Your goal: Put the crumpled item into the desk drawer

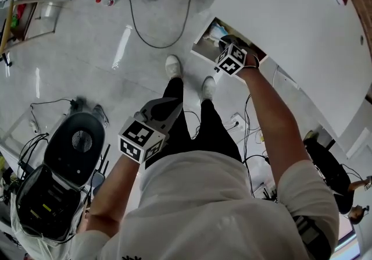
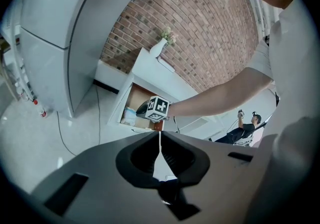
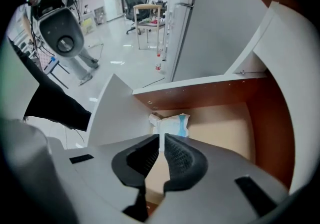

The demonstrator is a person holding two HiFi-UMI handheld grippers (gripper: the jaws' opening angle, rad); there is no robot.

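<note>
- Hanging in front of the person's left leg, left gripper [image 2: 160, 135]: 2 jaws pressed together, nothing btwn them.
- Right gripper [image 3: 161, 138] reaches over the 1 open drawer [image 3: 220, 129]. Its 2 jaws are drawn almost tip to tip w/ only a slit, holding nothing.
- 1 crumpled item [image 3: 171, 124], white w/ blue, lies on the drawer floor just past the right tips, by the drawer's far left corner in right gripper view.
- Farther off: 1 white vase [image 2: 159, 47] on the desk top's edge, brick wall [image 2: 210, 32] behind.

Drawer [image 3: 220, 120] open above; crumpled item [image 3: 172, 124] occupies its back.
</note>
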